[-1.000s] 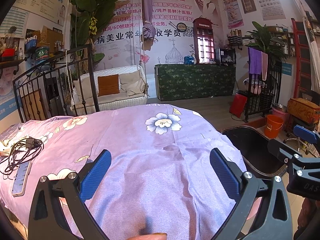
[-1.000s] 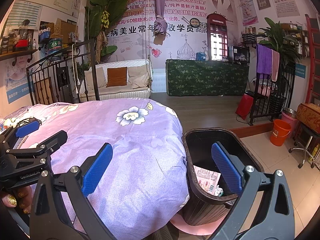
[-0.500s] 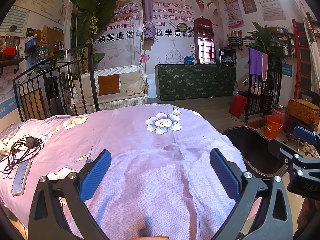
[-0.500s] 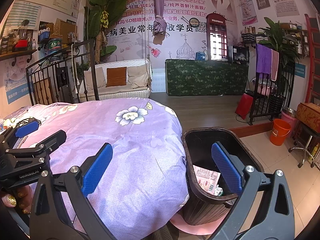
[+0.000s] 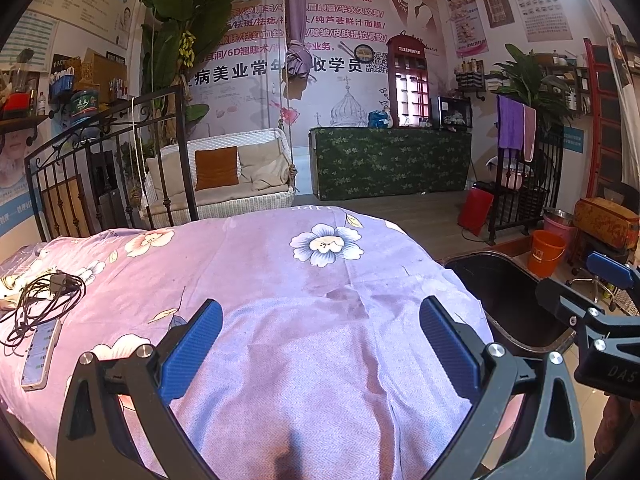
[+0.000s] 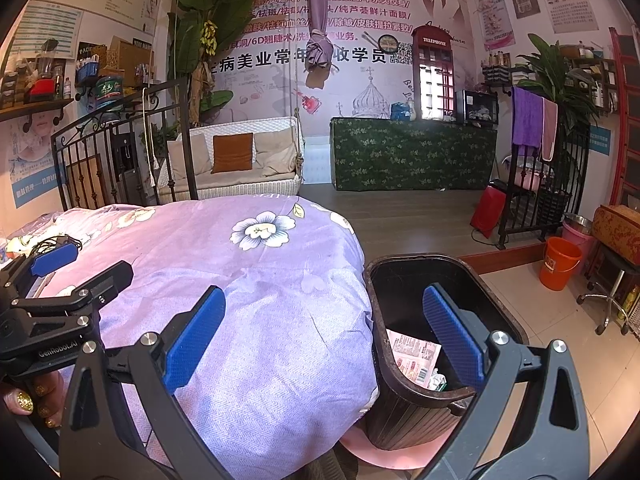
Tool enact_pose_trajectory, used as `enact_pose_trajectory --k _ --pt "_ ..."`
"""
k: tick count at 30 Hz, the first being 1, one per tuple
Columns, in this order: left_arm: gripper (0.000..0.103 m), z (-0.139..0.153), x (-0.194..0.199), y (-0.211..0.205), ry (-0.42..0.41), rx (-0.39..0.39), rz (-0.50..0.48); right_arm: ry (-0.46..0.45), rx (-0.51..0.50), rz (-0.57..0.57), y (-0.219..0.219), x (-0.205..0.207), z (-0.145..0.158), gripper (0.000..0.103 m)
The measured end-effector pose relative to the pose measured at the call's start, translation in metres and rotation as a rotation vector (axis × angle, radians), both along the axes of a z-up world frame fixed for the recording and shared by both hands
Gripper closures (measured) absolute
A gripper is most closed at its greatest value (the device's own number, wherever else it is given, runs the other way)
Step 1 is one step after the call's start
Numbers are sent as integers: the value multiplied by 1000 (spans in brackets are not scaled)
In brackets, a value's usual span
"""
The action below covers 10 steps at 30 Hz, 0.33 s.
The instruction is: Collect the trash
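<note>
Both claws are spread wide and empty: the left claw (image 5: 320, 344) hangs over the purple floral bedspread (image 5: 280, 280). The right claw (image 6: 324, 336) straddles the bed's edge, and the dark trash bin (image 6: 440, 320), just ahead beneath its right finger, holds printed paper trash (image 6: 414, 356).

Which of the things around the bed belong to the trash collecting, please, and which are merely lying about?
Job in hand:
- dark brown ribbed plastic trash bin beside the bed
- printed paper wrapper already inside the bin
- left gripper and right gripper, jaws open and empty

Lying about:
- white smartphone on the purple floral bedspread
- tangled black charger cable
- orange plastic bucket
</note>
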State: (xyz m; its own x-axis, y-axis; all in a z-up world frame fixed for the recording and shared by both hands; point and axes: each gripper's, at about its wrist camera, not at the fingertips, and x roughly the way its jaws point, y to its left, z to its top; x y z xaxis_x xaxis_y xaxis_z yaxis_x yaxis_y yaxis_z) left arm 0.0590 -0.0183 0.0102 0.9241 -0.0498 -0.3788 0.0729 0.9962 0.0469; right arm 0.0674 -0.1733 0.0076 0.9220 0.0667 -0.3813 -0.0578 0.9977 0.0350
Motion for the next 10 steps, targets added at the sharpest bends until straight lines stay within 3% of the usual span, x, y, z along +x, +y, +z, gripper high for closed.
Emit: enact_pose_trajectory --k 10 --pt "5 -3 0 0 3 0 -4 1 0 -1 0 0 0 5"
